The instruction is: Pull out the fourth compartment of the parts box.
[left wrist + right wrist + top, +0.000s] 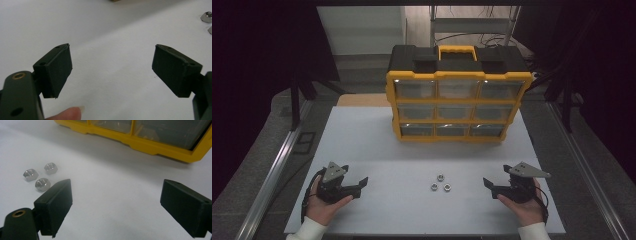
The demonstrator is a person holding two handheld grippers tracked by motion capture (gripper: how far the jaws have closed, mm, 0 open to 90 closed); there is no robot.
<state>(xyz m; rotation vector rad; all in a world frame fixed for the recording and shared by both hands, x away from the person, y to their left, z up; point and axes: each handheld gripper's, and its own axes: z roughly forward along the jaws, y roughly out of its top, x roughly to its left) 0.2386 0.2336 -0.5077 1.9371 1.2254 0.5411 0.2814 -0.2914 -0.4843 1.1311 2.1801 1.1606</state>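
Three steel nuts (440, 183) lie in a small cluster on the white table (377, 145), between my two hands. They appear as nuts (40, 177) to the left of my right jaws, and the nuts (207, 17) peek in at the far right edge of the left gripper view. My left gripper (361, 184) rests low at the front left, jaws wide apart and empty, pointing toward the nuts. At the front right, my right gripper (488, 185) is open too, nothing between its pads. A yellow and black drawer organizer (457, 105) stands upright at the back, its clear drawers facing me.
The organizer's yellow lower frame (150, 145) runs across the top of the right gripper view. Metal rails (277, 165) flank the table on both sides. A fingertip (68, 113) shows under the left jaws. Bare white tabletop lies between the nuts and the organizer.
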